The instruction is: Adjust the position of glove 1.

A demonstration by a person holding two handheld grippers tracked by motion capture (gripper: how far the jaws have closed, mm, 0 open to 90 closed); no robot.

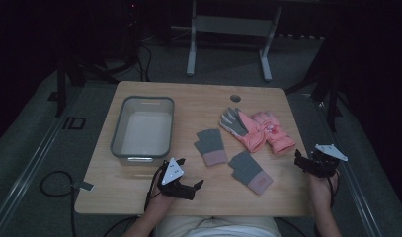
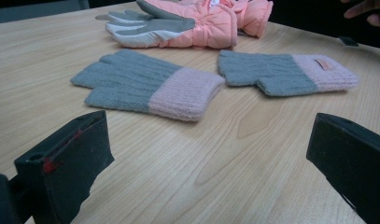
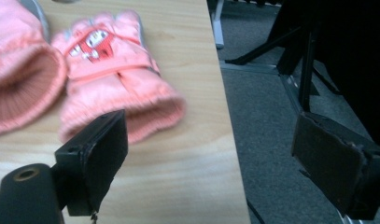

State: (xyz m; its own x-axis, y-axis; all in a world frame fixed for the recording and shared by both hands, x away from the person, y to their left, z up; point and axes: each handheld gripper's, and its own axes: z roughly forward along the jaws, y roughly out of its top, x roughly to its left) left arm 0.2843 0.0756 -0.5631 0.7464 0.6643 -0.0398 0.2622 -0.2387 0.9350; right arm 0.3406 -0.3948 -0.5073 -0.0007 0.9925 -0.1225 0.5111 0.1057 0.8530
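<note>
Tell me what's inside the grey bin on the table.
The high view shows the grey bin with only its pale bare floor, no glove inside. The strip just behind its near wall is hidden. All four gloves lie outside it on the table.

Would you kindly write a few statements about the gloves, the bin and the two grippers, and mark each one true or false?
1. Four gloves lie on the table. True: two knitted grey gloves and two padded pink gloves.
2. The left gripper holds a grey glove. False: its jaws are open and hold nothing.
3. The grey bin stands left of the gloves. True.
4. A glove lies inside the bin. False: nothing is in it.
5. The right gripper is shut on a pink glove. False: its jaws stand open near the table's right edge.
</note>
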